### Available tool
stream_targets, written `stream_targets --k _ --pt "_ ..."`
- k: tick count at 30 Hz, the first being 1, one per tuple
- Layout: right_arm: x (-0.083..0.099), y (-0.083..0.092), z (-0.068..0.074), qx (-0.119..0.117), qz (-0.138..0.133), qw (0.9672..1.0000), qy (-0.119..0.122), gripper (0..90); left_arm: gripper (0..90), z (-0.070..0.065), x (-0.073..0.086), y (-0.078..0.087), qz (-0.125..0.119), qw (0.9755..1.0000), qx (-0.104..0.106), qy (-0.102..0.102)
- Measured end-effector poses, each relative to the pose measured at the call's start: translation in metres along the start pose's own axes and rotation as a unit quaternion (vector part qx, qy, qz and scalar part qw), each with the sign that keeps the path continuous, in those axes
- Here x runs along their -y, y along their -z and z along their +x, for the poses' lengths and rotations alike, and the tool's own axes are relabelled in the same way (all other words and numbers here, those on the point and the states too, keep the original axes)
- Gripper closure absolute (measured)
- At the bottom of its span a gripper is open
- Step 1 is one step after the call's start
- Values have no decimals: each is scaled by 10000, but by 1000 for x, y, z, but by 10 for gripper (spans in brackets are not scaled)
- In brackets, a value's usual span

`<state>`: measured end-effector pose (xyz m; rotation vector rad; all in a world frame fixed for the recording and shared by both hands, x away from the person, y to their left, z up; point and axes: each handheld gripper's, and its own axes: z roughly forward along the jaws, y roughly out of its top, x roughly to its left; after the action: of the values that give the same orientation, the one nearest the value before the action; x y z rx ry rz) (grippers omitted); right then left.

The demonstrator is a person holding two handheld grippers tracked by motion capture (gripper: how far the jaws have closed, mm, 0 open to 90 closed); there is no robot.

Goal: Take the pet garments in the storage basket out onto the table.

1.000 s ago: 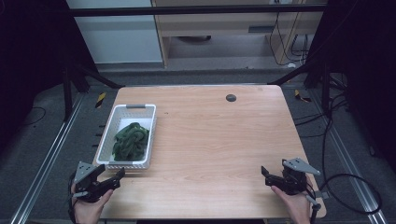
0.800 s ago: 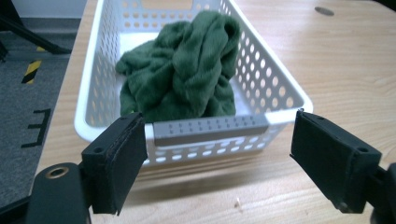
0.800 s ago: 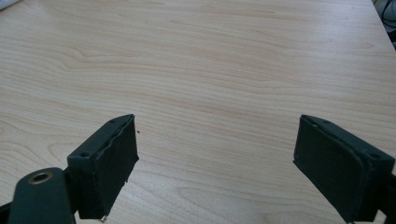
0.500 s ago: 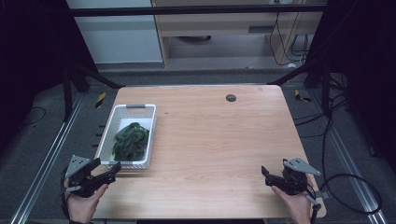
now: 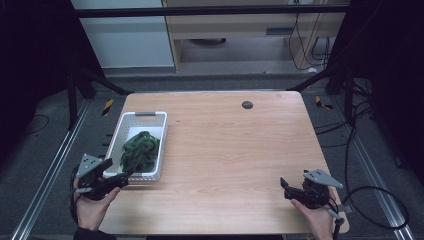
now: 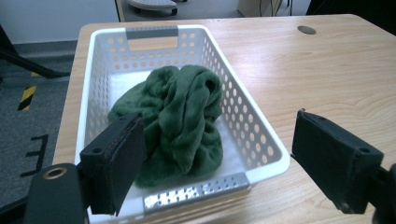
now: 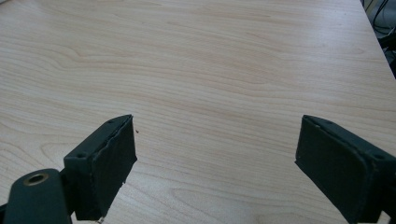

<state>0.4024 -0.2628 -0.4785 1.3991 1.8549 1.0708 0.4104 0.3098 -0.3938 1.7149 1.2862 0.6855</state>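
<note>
Left claw (image 6: 219,163), jaws apart, faces the crumpled green plush cloth (image 6: 175,123) in the white perforated plastic basket (image 6: 261,140); reach in next; right claw (image 7: 217,163) idles apart.

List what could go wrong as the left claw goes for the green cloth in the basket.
1. The left claw sits open at the near end wall of the white basket; going in low, it may hit the rim and shove the light basket.
2. The green cloth lies bunched; a shallow pinch may lift one fold and let the rest drag.
3. The right claw is far off, so nothing steadies the basket.
</note>
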Motion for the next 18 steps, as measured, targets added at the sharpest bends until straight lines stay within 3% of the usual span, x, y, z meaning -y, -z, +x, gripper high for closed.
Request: stream_targets --k 11,18 --pt "-1 1 -1 23 -13 10000 -22 120 168 -7 -24 -6 8 9998 -50 -196" --pt "0 0 -2 34 -24 10000 47 121 169 -3 -32 -15 102 9996 -123 -225"
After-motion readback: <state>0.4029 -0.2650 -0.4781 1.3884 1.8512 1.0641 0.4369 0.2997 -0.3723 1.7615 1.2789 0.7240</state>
